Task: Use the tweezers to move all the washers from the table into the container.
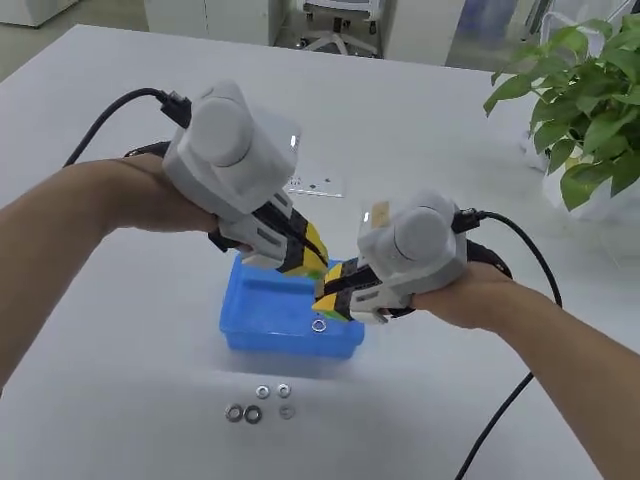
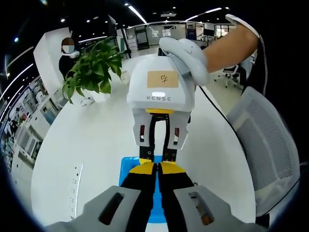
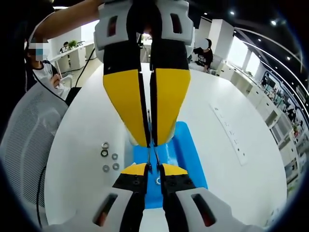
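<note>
Head view first. Left tongs [image 1: 312, 262] and right tongs [image 1: 335, 300] nose to nose right above the blue container [image 1: 285, 342]. One washer [image 1: 318, 325] already lying inside the container, five loose washers [image 1: 253, 413] bunched just off its near wall, not touching it. Looks like a pause between picks. For the next one: drop slowly onto a single washer, catch the rim rather than the flat, squeeze lightly to avoid pinging it away, carry over the container's wall, release low inside. Smooth white table [image 1: 450, 130], so probably easy to skid a washer with a sideways nudge. Leafy plant [image 1: 590, 90] well beyond the container's far right corner, flat printed strip [image 1: 315, 186] just behind the container.

Left gripper view. Own tongs pressed together, yellow tips meeting over the container, right tongs facing head-on. Mesh chair [image 2: 270, 140] well off to one side of the container, ceiling lights [image 2: 137, 13] overhead.

Right gripper view. Best look at the tweezers [image 3: 150, 145]: thin metal running from between the left tongs' closed yellow jaws into the right tongs' nearly closed tips, so seemingly pinched at both ends above the container. No telling the real load-bearer of the two. Worth settling the grip firmly in one pair before heading for the pile. People [image 3: 203, 50] far beyond the container.
</note>
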Tool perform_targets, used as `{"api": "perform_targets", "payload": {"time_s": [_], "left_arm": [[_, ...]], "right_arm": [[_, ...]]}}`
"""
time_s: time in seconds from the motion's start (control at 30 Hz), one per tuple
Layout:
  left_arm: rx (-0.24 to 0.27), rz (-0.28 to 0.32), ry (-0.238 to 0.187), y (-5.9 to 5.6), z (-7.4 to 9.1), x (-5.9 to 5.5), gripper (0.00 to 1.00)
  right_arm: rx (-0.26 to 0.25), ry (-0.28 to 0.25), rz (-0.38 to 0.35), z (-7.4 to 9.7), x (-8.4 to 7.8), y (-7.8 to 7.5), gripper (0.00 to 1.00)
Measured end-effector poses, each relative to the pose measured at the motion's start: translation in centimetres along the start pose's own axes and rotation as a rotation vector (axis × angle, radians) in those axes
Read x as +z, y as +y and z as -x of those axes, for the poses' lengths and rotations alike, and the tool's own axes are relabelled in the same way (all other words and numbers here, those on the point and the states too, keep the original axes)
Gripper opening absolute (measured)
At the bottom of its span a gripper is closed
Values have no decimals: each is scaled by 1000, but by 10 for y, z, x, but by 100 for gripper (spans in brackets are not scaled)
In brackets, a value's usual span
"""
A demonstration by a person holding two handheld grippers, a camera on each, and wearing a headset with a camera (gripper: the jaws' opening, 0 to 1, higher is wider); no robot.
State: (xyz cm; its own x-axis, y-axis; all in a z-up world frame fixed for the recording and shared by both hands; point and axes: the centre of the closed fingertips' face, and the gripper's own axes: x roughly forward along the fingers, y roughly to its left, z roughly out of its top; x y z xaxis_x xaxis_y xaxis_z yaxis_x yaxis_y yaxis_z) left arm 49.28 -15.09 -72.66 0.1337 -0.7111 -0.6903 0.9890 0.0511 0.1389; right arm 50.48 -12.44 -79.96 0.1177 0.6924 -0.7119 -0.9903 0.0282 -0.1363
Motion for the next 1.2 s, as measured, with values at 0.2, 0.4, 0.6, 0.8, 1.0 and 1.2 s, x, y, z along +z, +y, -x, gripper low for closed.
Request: {"api": "perform_targets", "payload": {"time_s": [0.2, 0.4, 0.6, 0.8, 1.0, 1.2], "left_arm": [[4, -7, 7, -8, 6, 2, 5], [-3, -6, 8, -20, 9, 2, 5], [-12, -1, 12, -33, 10, -1, 4], [-15, 7, 12, -45, 10, -6, 4], [-17, 22, 11, -55, 8, -12, 4], [-21, 31, 17, -63, 5, -19, 4]], "right_arm": [[0, -8, 9, 2, 7, 9, 12], [10, -13, 10, 2, 10, 21, 12], [24, -14, 11, 0, 10, 36, 12], [32, -18, 7, -4, 9, 48, 12], [47, -22, 0, -10, 7, 59, 12], [64, -28, -10, -17, 4, 68, 12]]}}
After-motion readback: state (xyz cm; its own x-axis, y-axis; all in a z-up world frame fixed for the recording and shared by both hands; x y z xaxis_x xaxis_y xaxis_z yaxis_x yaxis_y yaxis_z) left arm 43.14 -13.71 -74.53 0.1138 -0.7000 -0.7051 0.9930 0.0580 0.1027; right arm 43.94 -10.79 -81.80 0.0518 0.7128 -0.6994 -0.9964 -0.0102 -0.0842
